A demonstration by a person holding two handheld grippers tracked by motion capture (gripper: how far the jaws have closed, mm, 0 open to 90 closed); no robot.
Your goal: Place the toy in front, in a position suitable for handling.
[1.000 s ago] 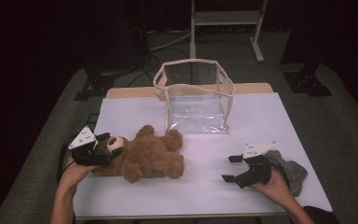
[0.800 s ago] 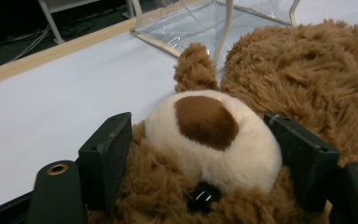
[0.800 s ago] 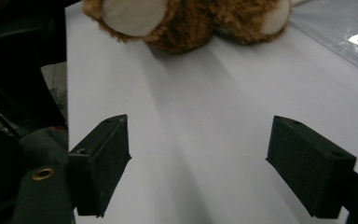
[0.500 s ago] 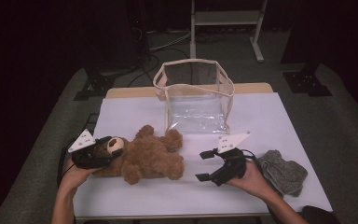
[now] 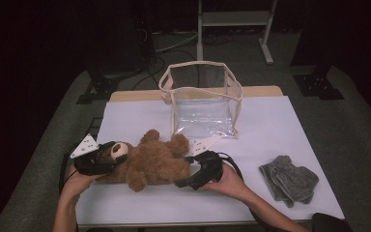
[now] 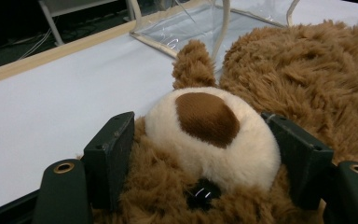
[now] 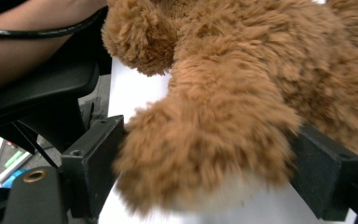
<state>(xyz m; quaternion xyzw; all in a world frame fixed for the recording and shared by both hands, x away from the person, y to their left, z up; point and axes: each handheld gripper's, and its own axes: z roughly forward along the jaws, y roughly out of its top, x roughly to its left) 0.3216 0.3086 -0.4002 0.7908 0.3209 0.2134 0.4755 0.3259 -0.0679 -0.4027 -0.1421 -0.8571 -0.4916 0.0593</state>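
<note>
A brown teddy bear [image 5: 149,162] lies on its back on the white table [image 5: 270,130], head to the left. My left gripper [image 5: 113,157] has just been closing and is shut on the bear's head. In the left gripper view its pads [image 6: 114,144] press into the fur either side of the cream muzzle [image 6: 214,135]. My right gripper [image 5: 183,171] is at the bear's lower end, open, one furry leg [image 7: 214,140] between its jaws. The fur brushes the pads [image 7: 93,154] there without looking squeezed.
A clear plastic bag [image 5: 203,104] with cream trim stands open behind the bear, mouth up. A crumpled grey cloth [image 5: 290,180] lies at the right front of the table. The table's front edge runs just below both hands.
My right gripper has left the grey cloth and travelled left across the table to the bear's leg. The left gripper stays on the bear's head, and its jaws have drawn in.
</note>
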